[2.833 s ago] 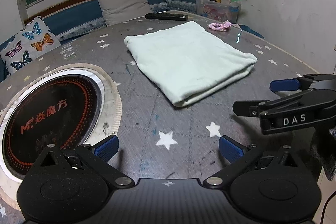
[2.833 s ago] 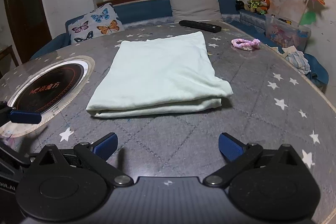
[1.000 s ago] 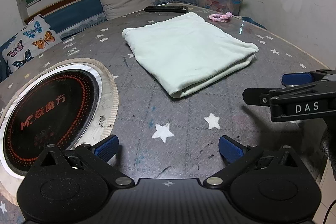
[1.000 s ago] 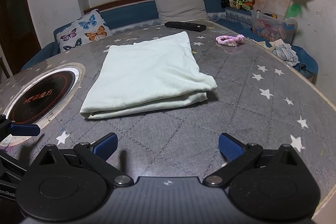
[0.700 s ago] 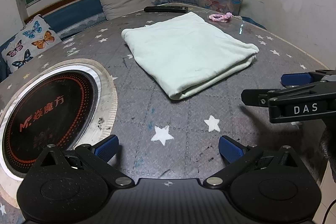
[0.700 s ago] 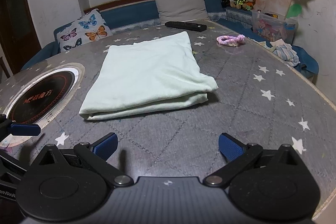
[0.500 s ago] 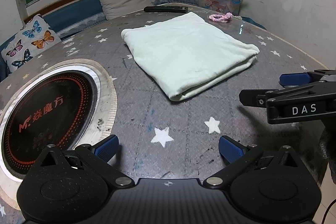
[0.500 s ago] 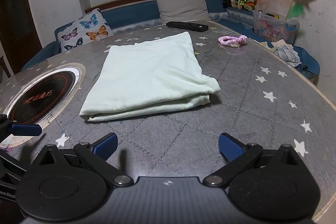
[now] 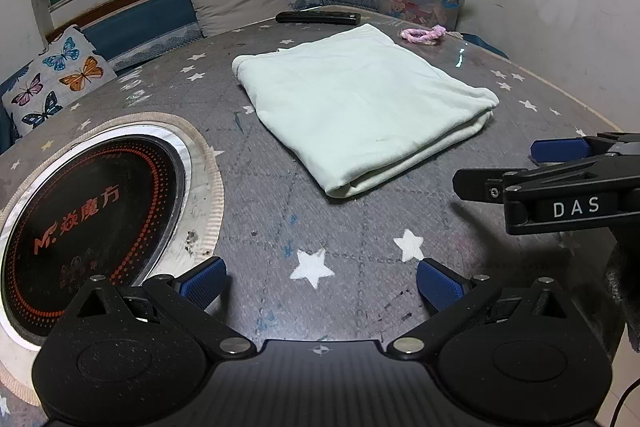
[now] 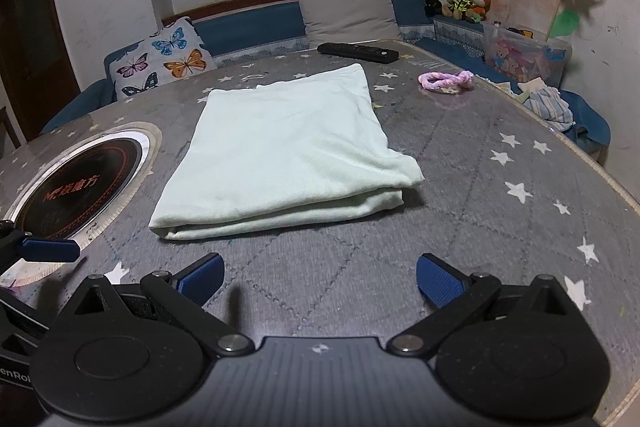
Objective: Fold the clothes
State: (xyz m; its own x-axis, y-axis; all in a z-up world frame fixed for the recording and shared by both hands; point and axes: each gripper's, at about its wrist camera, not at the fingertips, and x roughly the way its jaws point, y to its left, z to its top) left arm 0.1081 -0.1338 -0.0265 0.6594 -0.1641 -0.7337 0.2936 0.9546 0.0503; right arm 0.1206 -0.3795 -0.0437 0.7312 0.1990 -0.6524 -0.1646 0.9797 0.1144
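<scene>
Folded cloth (image 9: 360, 107) (image 10: 280, 155), pale green, lies flat on the star-patterned desk (image 9: 352, 227) (image 10: 500, 207), just right of the round black cooktop (image 9: 88, 211) (image 10: 80, 171) set into the desk and nearer than the black remote (image 9: 318, 17) (image 10: 358, 53) and the pink hair band (image 9: 423, 35) (image 10: 445, 81). The left hand-held gripper (image 9: 320, 279) hangs over the desk on the near side of the cloth, its blue pads wide apart and holding nothing. The right hand-held gripper (image 10: 319, 277) (image 9: 560, 167) is likewise spread and empty, just short of the cloth's near edge.
</scene>
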